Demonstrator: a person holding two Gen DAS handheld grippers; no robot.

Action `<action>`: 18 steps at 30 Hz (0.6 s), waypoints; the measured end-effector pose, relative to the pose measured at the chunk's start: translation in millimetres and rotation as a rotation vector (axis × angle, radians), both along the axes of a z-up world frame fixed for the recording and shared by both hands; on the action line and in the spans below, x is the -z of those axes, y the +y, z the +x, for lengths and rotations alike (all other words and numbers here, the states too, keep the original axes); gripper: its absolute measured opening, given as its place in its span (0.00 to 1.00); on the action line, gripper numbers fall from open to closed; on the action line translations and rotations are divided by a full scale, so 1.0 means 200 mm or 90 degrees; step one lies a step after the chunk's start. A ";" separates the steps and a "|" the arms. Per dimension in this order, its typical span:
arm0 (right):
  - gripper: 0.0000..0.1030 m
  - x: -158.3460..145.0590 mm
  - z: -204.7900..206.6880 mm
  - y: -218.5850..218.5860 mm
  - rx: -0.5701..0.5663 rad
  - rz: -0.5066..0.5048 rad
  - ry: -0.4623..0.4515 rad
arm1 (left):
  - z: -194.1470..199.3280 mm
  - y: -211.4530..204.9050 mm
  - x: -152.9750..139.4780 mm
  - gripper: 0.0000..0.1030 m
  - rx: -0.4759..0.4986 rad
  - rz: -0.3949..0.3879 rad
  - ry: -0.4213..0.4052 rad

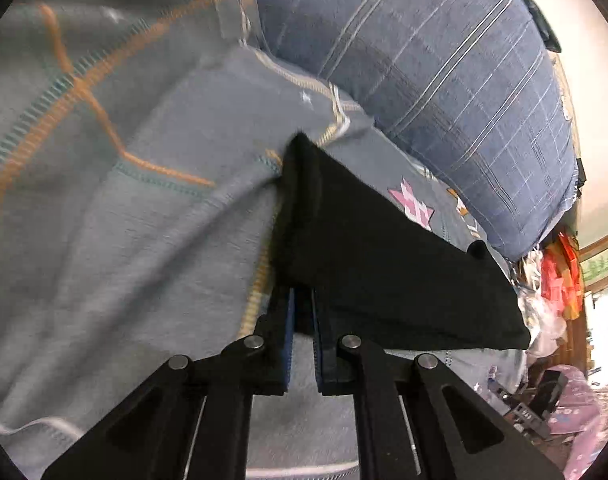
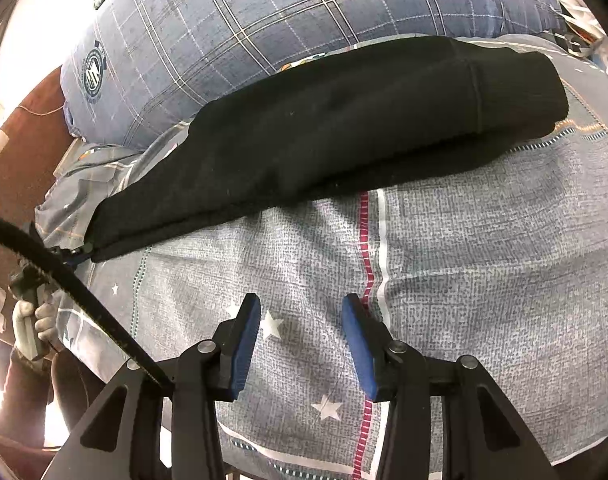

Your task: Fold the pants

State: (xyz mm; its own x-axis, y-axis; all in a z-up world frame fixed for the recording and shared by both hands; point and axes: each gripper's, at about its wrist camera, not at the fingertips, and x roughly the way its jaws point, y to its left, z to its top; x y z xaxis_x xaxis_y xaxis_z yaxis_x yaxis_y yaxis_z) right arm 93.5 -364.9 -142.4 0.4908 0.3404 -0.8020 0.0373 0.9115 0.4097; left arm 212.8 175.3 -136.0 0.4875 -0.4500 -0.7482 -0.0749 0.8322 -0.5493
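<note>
Black pants (image 2: pixel 323 136) lie folded lengthwise in a long band across a grey patterned bedsheet (image 2: pixel 483 260), in front of a blue plaid pillow. In the left wrist view my left gripper (image 1: pixel 302 300) is shut on one end of the black pants (image 1: pixel 375 248), and the cloth rises from the sheet at the jaws. The right wrist view has that same end at the far left, where the left gripper (image 2: pixel 82 250) pinches it, with a gloved hand (image 2: pixel 36 316) on its handle. My right gripper (image 2: pixel 302 308) hangs open above the bare sheet, short of the pants, nothing between its blue pads (image 2: pixel 246 344).
A large blue plaid pillow (image 2: pixel 264 32) lies right behind the pants. A black cable (image 2: pixel 64 276) crosses the lower left of the right wrist view. Clutter of bags and boxes (image 1: pixel 555 288) sits past the bed's edge at the right of the left wrist view.
</note>
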 end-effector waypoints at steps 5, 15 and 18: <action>0.53 -0.12 -0.04 -0.19 0.084 0.011 -0.046 | -0.16 0.00 -0.15 0.10 -0.009 0.037 -0.047; 0.77 -0.24 0.01 -0.67 0.279 0.056 -0.107 | -0.38 -0.15 -0.18 0.36 -0.015 0.042 -0.052; 0.81 -0.23 0.12 -0.67 0.279 0.053 -0.103 | -0.38 -0.21 -0.15 0.36 0.000 0.041 -0.033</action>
